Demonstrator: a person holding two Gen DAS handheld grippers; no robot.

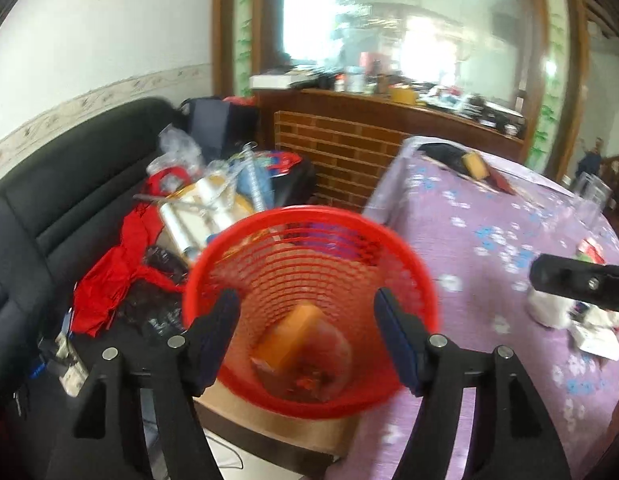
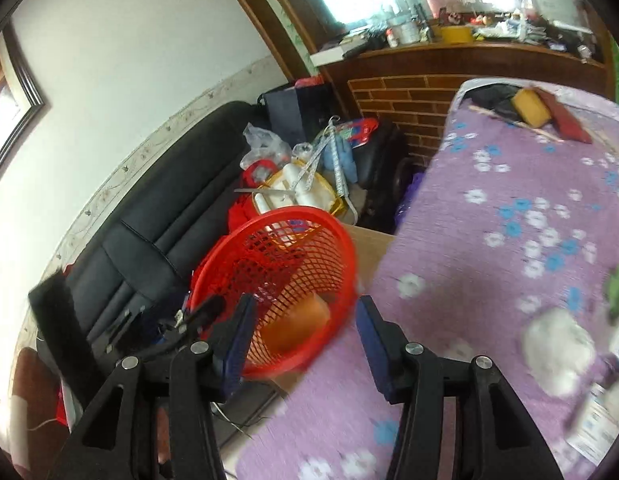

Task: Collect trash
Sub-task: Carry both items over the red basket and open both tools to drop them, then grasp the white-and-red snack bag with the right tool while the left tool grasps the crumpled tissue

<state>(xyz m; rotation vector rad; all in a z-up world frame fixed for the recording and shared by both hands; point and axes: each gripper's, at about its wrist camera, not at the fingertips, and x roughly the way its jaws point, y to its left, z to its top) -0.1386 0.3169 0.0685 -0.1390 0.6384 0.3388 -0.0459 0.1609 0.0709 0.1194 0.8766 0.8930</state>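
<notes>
Notably, both claws, left (image 1: 307, 330) and right (image 2: 305, 330), gape empty; red mesh plastic basket (image 1: 309, 240) overhangs its cardboard box (image 1: 277, 428), so a nudge might topple it.

right gripper (image 2: 305, 320) seen with jaws apart, nothing between pads. red mesh basket (image 2: 277, 280) tilted beside purple flowered tablecloth (image 2: 509, 216), orange block (image 2: 297, 328) lodged inside. white crumpled wad (image 2: 557, 348) blurred on cloth at right. black sofa (image 2: 157, 232) and heaped clutter (image 2: 301, 168) shown behind basket.
</notes>
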